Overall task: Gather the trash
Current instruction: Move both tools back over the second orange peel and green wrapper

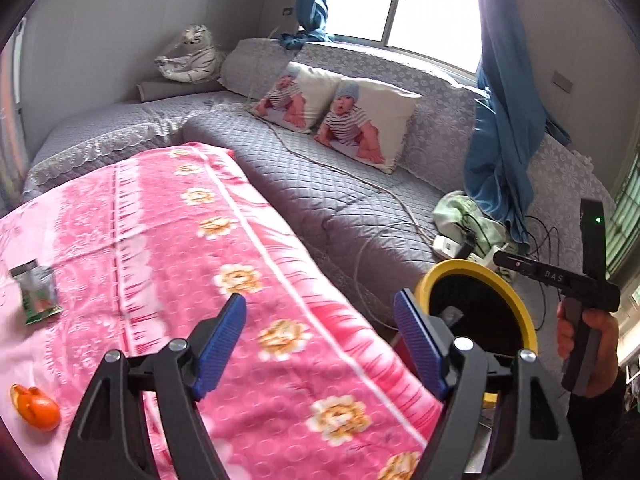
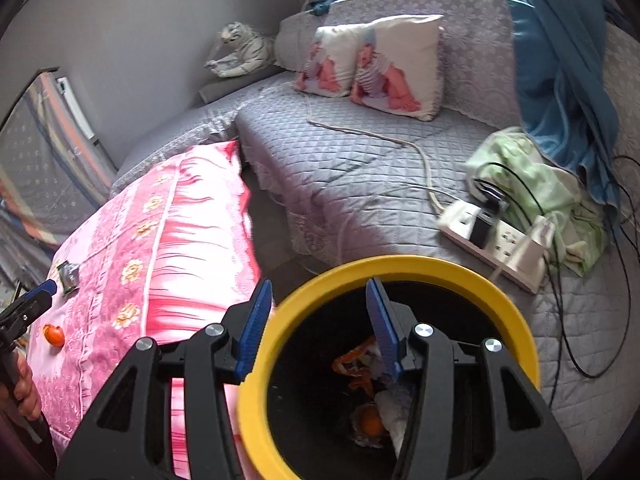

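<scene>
A yellow-rimmed black trash bin [image 2: 400, 268] stands beside the pink blanket; it also shows in the left wrist view [image 1: 516, 300]. Orange peel [image 2: 356, 364] and white paper lie inside it. My right gripper [image 2: 320, 320] is open and empty, one finger over the bin's mouth, the other outside its rim. My left gripper [image 1: 320, 340] is open and empty above the blanket's edge. A green wrapper [image 1: 38, 296] and an orange peel piece [image 1: 36, 406] lie on the blanket at the left; both show in the right wrist view: wrapper [image 2: 68, 274], peel [image 2: 54, 335].
The pink floral blanket [image 1: 200, 260] covers a table. A grey quilted sofa [image 1: 340, 184] runs behind with two baby-print cushions [image 1: 368, 128]. A white power strip [image 2: 492, 240] with cables and a green cloth [image 2: 532, 184] lie on the sofa near the bin.
</scene>
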